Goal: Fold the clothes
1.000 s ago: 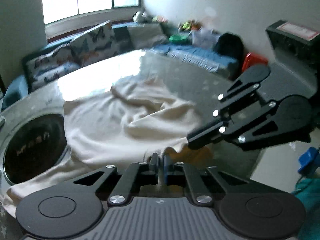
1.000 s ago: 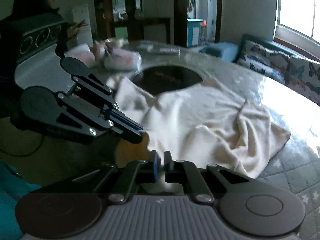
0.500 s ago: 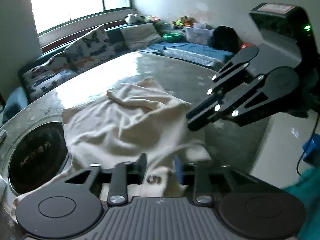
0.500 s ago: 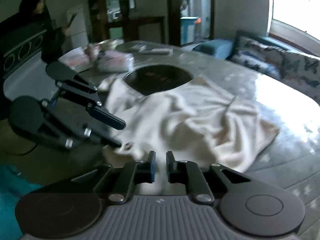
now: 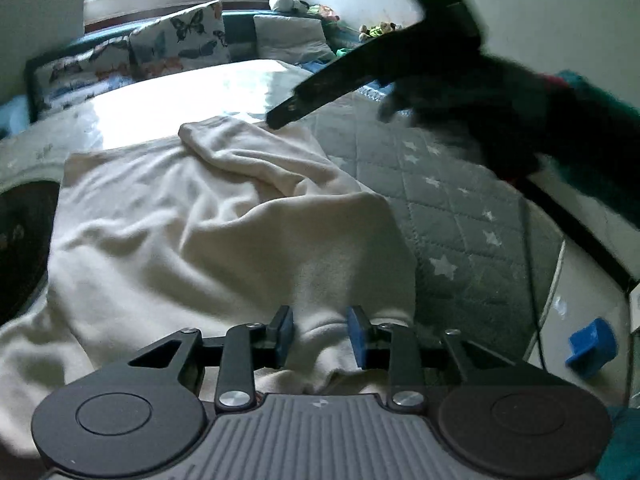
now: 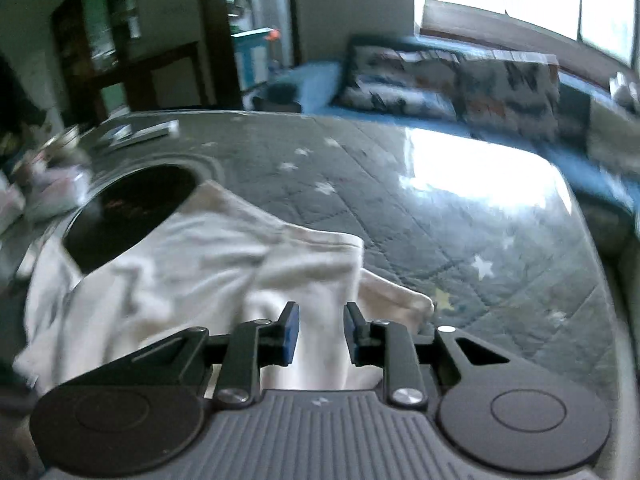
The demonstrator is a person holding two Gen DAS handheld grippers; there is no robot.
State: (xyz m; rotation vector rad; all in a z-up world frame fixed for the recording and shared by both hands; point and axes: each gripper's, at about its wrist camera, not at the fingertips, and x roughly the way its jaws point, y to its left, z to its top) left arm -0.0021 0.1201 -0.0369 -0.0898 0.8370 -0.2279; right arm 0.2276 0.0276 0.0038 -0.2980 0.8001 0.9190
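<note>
A cream garment [image 5: 200, 232] lies crumpled on the grey star-quilted table [image 5: 460, 208]. My left gripper [image 5: 320, 336] hovers open low over its near edge. Cloth lies between the blue pads, which do not press on it. In the right wrist view the same garment [image 6: 208, 264] spreads from a dark round inset [image 6: 128, 208] toward me. The right gripper [image 6: 318, 332] has its jaws opening, and a loose fold stands between them without being pinched. In the left wrist view the right gripper [image 5: 282, 116] is a dark blur over the garment's far corner.
A sofa with butterfly cushions [image 5: 160, 40] runs behind the table under a bright window. Small items [image 6: 52, 176] crowd the table's far left. Past the table's right edge, a cable [image 5: 532, 260] and a blue object [image 5: 592, 348] lie on the floor.
Both grippers were shut on the garment's near edge side by side and have let it go. The cloth has dropped onto the table. The right gripper has swung out to the garment's far corner.
</note>
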